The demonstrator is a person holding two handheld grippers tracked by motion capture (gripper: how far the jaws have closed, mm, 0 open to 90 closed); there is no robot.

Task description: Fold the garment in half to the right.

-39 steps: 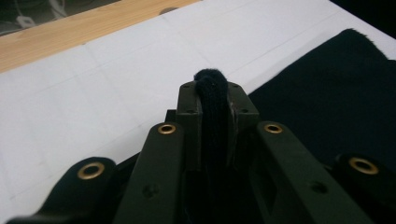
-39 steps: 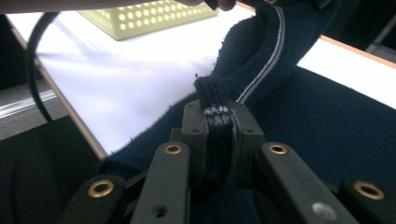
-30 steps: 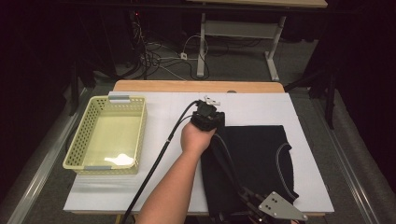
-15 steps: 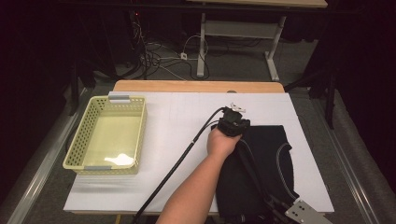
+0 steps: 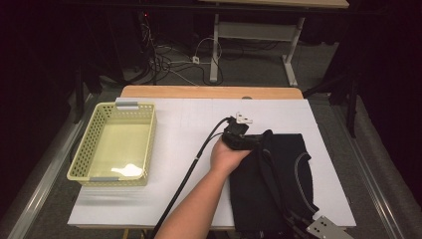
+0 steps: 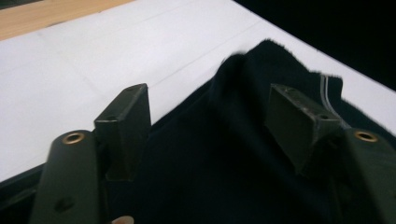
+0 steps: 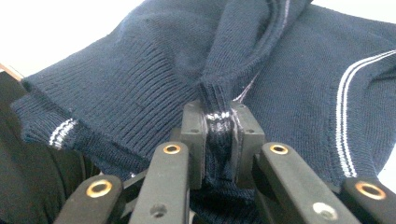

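1. One dark navy sweater [image 5: 278, 184] lies folded on the white bench [image 5: 189, 129], in the lower right of the high view; thin white stripes run along its edges.
2. The left hand-held gripper [image 5: 238, 137] sits at the sweater's upper left corner, just right of the frame's centre, in the person's left hand [image 5: 225, 157], whose forearm comes up from the bottom edge.
3. In the left gripper view its jaws stand spread and have just been opening; a raised fold of the sweater [image 6: 233, 140] lies between them, and neither pad presses on it.
4. The right hand-held gripper [image 7: 218, 140] is pinching a bunched ribbed edge of the sweater [image 7: 154, 79], the pads pressed against the knit from both sides, at the middle of the right gripper view.
5. In the high view that gripper's grey plate [image 5: 326, 229] shows at the lower right edge, by the sweater's near end.
6. One yellow perforated basket [image 5: 79, 162] stands at the left of the bench, well apart from the sweater.
7. Count: one sweater, two hand-held grippers, one basket.
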